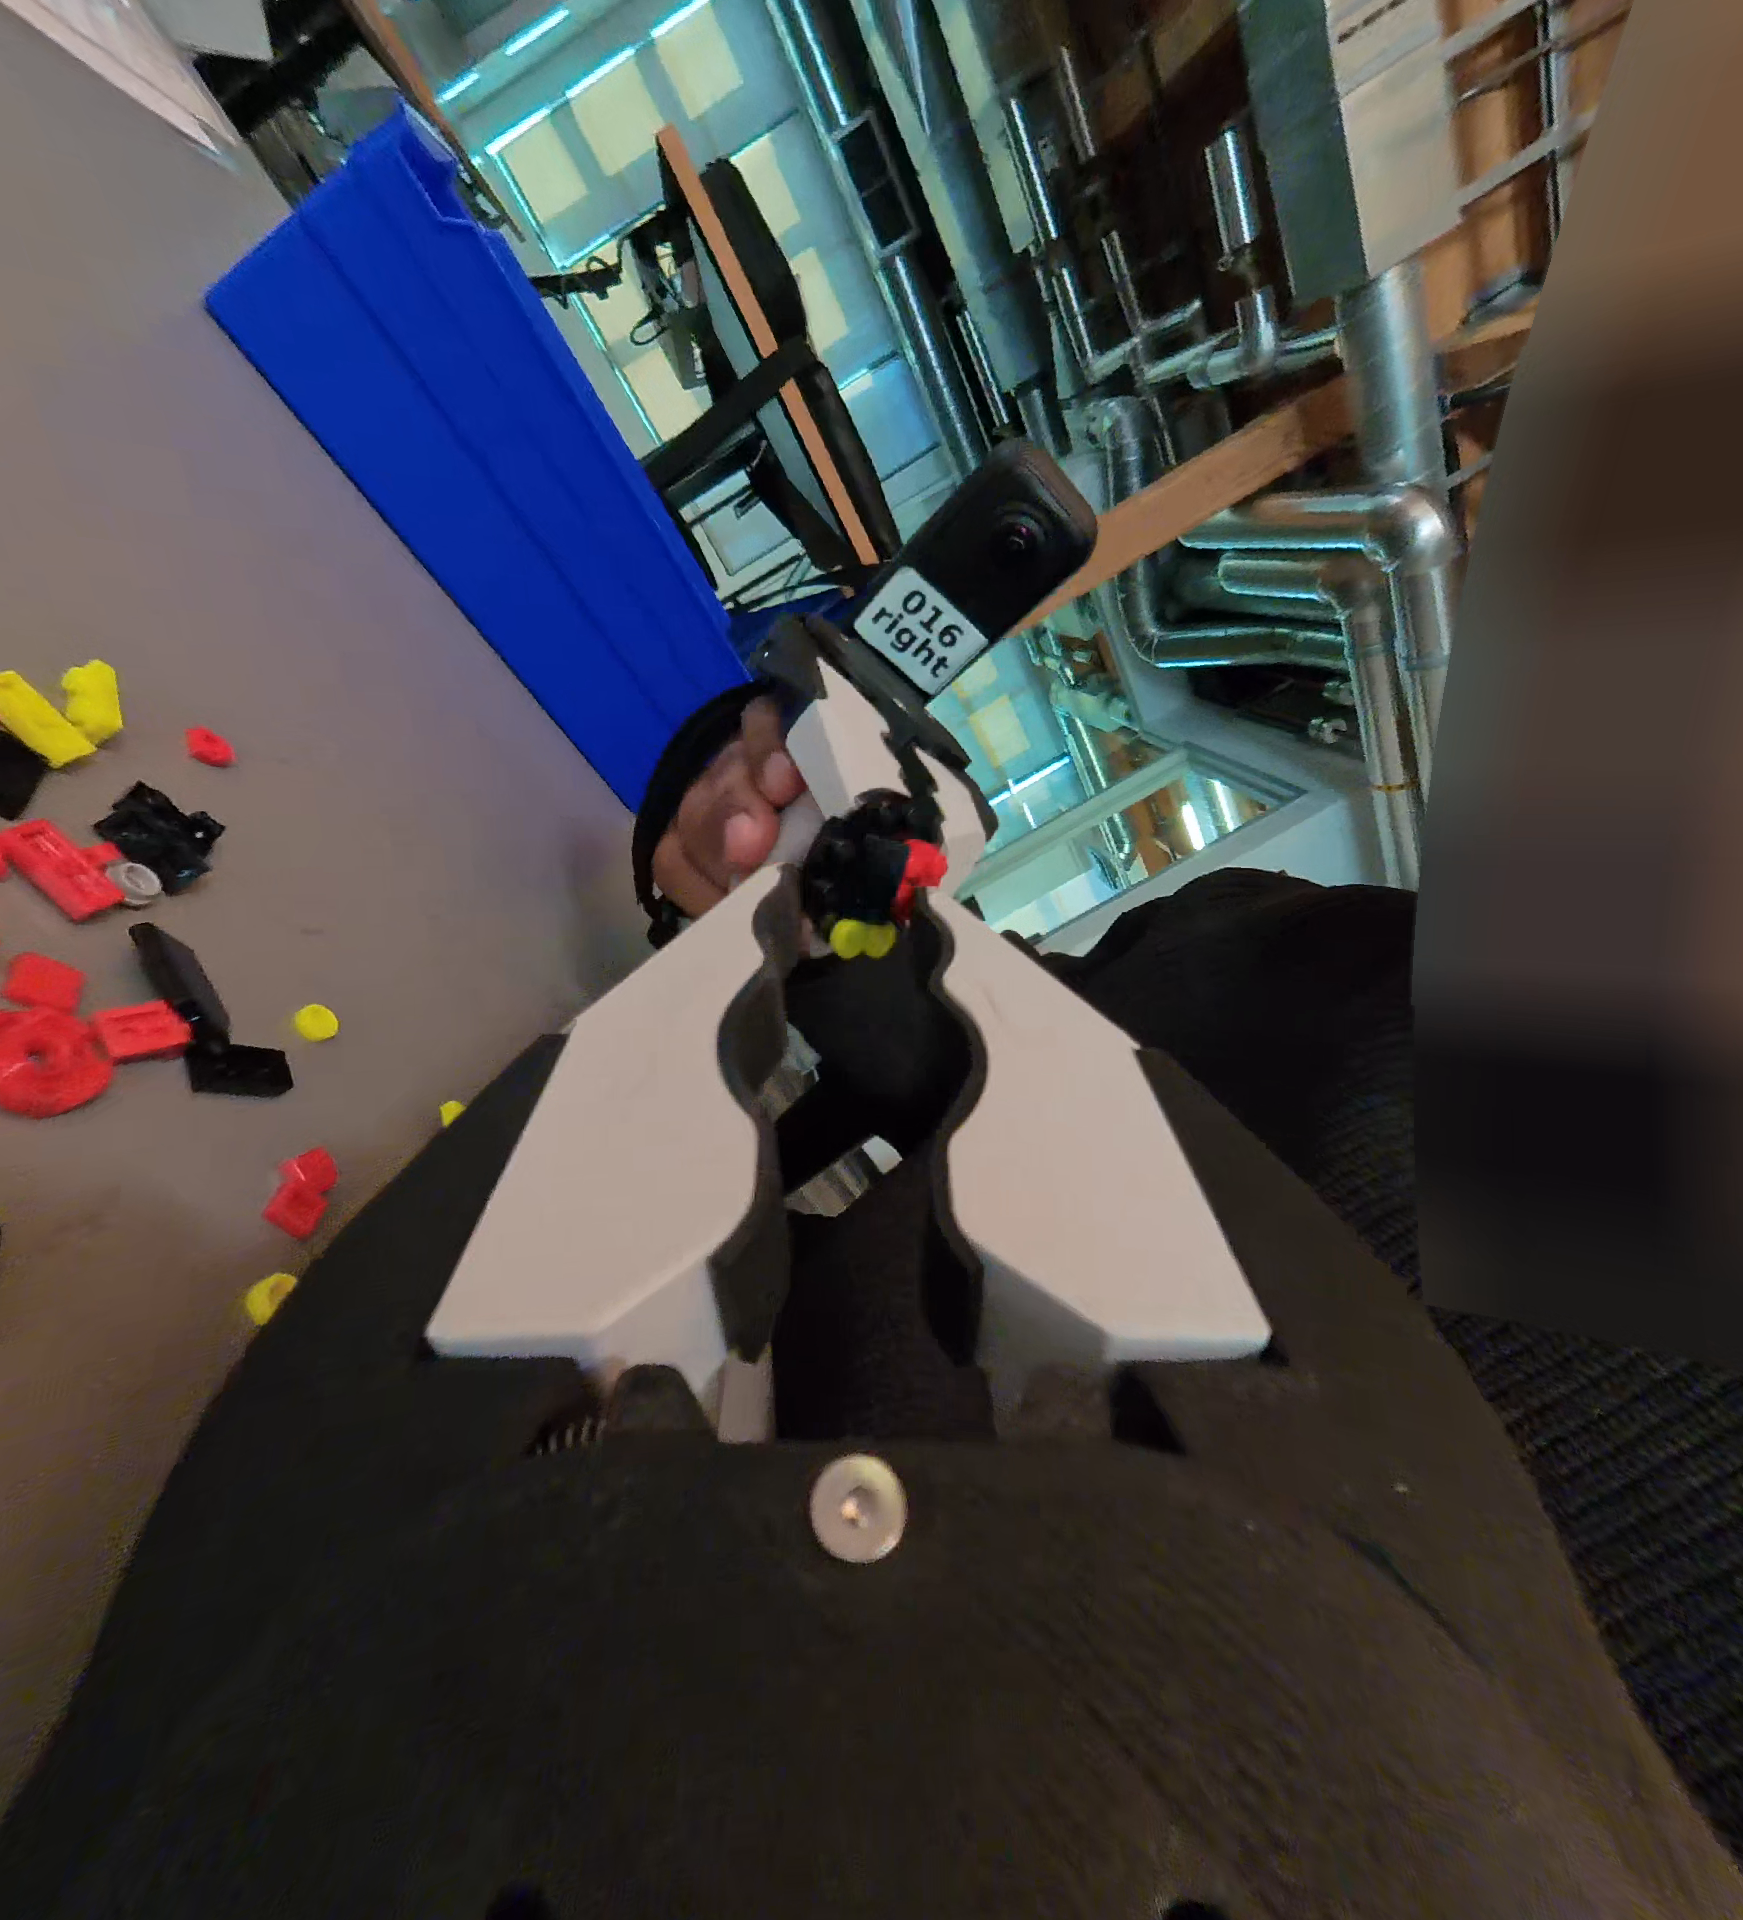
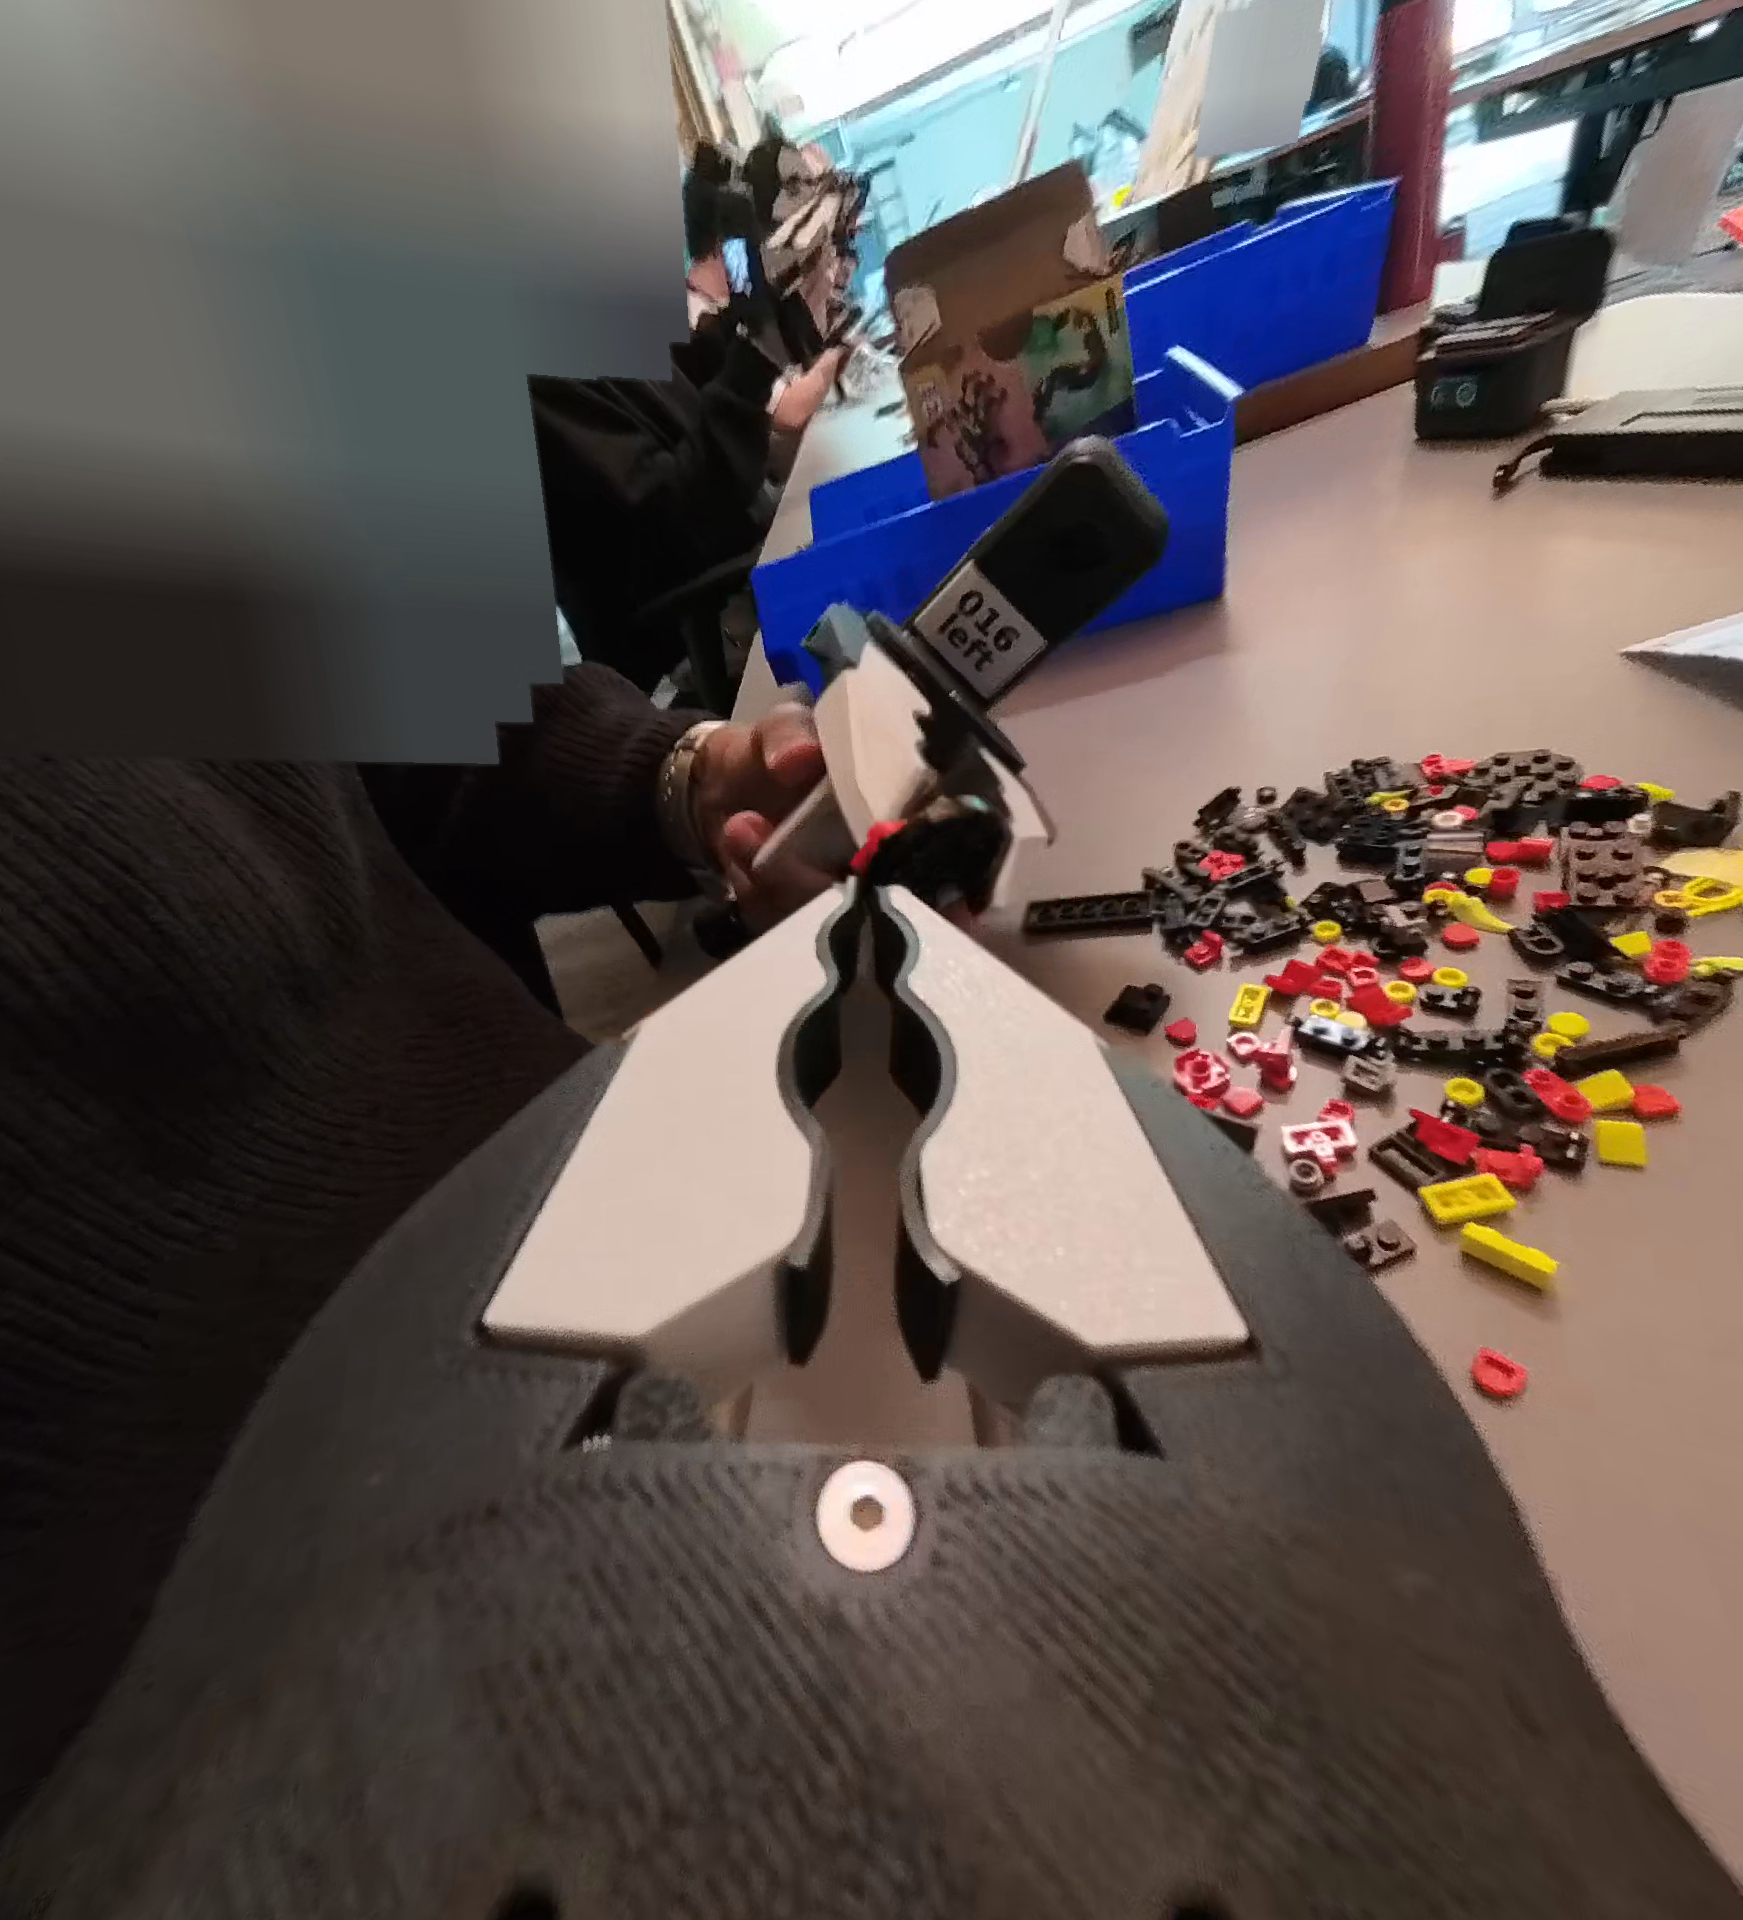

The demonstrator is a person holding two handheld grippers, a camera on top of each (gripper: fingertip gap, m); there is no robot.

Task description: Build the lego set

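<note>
Grey tabletop (image 2: 1366, 644) heaped with loose bricks (image 2: 1449, 987); small assembly (image 1: 872, 868) pinched between left gripper (image 1: 862, 914) and right gripper (image 2: 862, 899), fingers nearly closed, build barely begun.

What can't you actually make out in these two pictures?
- Small lego assembly: in both views the two pairs of jaws meet around it and cover most of it, so its shape is unclear.
- Loose lego pieces: the left wrist view's edge cuts off the pile.
- Cardboard box in the blue bin: the bin's wall hides its lower part.
</note>
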